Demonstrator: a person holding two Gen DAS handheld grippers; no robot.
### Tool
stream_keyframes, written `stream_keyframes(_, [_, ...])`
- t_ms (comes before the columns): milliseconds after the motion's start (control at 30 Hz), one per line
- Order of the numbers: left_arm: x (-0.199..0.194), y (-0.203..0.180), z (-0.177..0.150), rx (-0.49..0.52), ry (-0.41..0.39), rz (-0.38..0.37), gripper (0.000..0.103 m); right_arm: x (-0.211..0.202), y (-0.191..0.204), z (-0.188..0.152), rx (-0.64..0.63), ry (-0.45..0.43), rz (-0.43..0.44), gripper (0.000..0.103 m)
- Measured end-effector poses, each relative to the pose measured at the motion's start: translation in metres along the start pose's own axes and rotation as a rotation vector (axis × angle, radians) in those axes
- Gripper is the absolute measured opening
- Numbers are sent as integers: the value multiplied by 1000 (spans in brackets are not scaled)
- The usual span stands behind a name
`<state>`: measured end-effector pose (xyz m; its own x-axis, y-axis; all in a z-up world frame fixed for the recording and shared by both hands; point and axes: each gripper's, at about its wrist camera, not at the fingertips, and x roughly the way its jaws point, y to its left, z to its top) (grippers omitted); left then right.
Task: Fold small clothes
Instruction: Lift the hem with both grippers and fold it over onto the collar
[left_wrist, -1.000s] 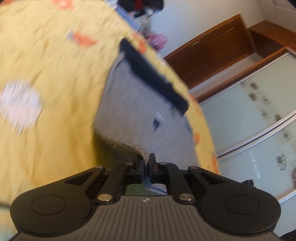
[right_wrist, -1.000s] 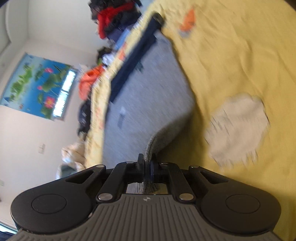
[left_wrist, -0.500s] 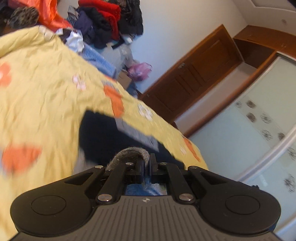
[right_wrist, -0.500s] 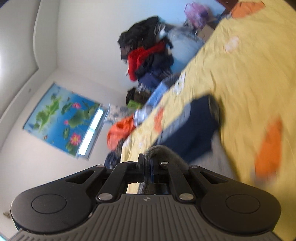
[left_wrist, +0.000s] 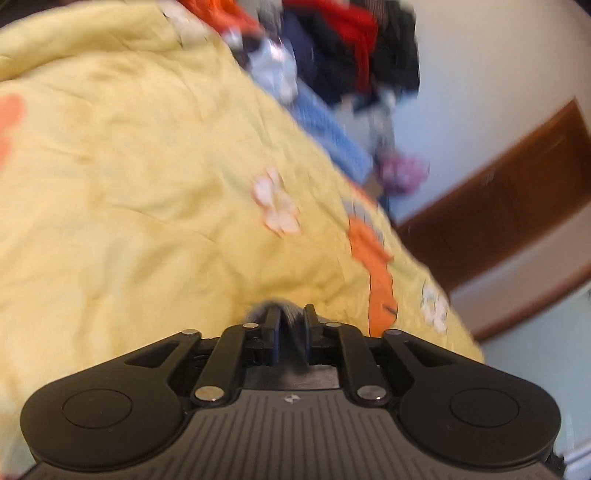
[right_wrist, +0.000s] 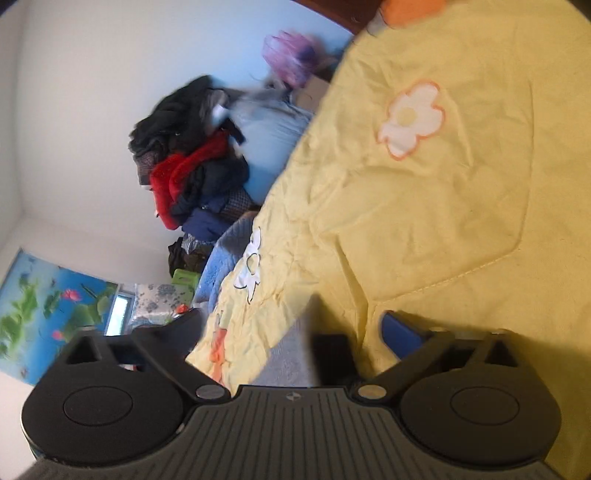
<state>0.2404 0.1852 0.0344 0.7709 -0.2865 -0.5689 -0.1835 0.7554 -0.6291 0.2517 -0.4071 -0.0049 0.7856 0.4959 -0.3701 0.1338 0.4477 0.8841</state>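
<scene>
— Grey garment (left_wrist: 290, 325), where's it rel. to the yellow bedspread (left_wrist: 129, 184)?
— Lying on the bedspread, near edge, right under both grippers. Left gripper (left_wrist: 290, 317): jaws opening, a grey fold is between the pads, looks loose, can't tell if it touches.
— Right gripper (right_wrist: 332, 325)?
— Jaws opening, spread wide, nothing pinched; grey cloth (right_wrist: 288, 354) lies flat on the bedspread below the gap.
— Anything else?
— Clothes pile (right_wrist: 188, 166) beyond the bedspread's far edge, by the wall. Blurry.
</scene>
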Motion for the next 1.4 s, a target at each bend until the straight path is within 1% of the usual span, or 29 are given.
stream_keyframes(33, [-14, 0, -7, 43, -51, 33, 47, -6, 1, -8, -26, 14, 34, 95])
stream_keyframes(67, [-30, 2, -13, 83, -99, 63, 86, -15, 2, -16, -46, 27, 48, 95])
stream_keyframes(100, [-46, 5, -20, 108, -159, 74, 101, -27, 2, -23, -72, 41, 53, 95])
stream_keyframes(133, [-64, 10, -27, 114, -217, 70, 101, -39, 3, -34, -106, 50, 52, 95])
stream_keyframes(167, [-78, 17, -30, 100, -238, 57, 101, -53, 3, -44, -137, 52, 42, 95])
stream_keyframes(267, [-107, 31, -52, 45, -161, -22, 101, -96, 0, -75, -192, 50, 4, 95])
stream_keyframes(333, [-118, 36, -76, 16, -113, -27, 101, -122, -5, -94, -211, 35, -25, 95])
stream_keyframes(433, [-134, 43, -120, -54, -50, -59, 101, -153, -16, -123, -206, 18, -112, 96])
stream_keyframes(467, [-137, 42, -137, -77, -27, -78, 101, -160, -22, -134, -192, 14, -120, 96])
stream_keyframes(533, [-137, 43, -163, -118, 11, -110, 100, -172, -28, -154, -189, -4, -95, 95])
stream_keyframes(567, [-137, 40, -173, -112, 1, -131, 100, -174, -27, -162, -197, -12, -92, 95])
stream_keyframes(633, [-133, 30, -181, -77, -39, -113, 100, -168, -23, -172, -204, -13, -91, 97])
stream_keyframes(700, [-122, 23, -177, -73, -60, -113, 100, -153, -15, -174, -210, -18, -93, 99])
stream_keyframes(767, [-110, 17, -169, -74, -89, -94, 100, -133, -8, -174, -205, -17, -79, 98])
stream_keyframes(800, [-104, 14, -164, -69, -103, -75, 92, -122, -5, -172, -197, -33, -84, 94])
stream_keyframes(833, [-99, 12, -161, -69, -111, -59, 78, -110, 0, -170, -193, -49, -96, 87])
stream_keyframes(867, [-92, 12, -157, -75, -93, -41, 38, -100, 3, -168, -185, -55, -104, 81])
stream_keyframes(900, [-83, 14, -155, -87, -52, -10, 15, -90, 3, -167, -167, -58, -105, 60])
stream_keyframes(933, [-77, 18, -153, -106, -30, 5, 12, -80, 1, -166, -138, -42, -92, 34])
stream_keyframes(967, [-75, 22, -154, -122, -30, -9, 12, -71, -5, -166, -106, -15, -90, 25])
stream_keyframes(1000, [-75, 24, -153, -132, -23, -16, 12, -65, -8, -167, -91, -7, -110, 16])
stream_keyframes(1067, [-77, 25, -151, -123, -14, -22, 12, -62, -12, -170, -93, -22, -101, 13])
stream_keyframes(1100, [-78, 23, -151, -106, -12, -14, 8, -62, -13, -170, -89, -22, -98, 13])
stream_keyframes(1167, [-81, 19, -147, -80, -9, 4, 5, -64, -13, -169, -74, -14, -87, 13])
stream_keyframes(1200, [-86, 15, -145, -73, -18, -8, 5, -67, -12, -168, -68, -14, -79, 12])
stream_keyframes(1267, [-104, 6, -140, -47, -42, -62, 5, -75, -7, -165, -62, -18, -47, 12])
stream_keyframes(1333, [-124, -3, -138, -18, -42, -110, 4, -87, 2, -162, -72, -22, -10, 12])
stream_keyframes(1400, [-146, -7, -140, 11, -41, -138, 4, -103, 11, -161, -94, -24, 25, 11])
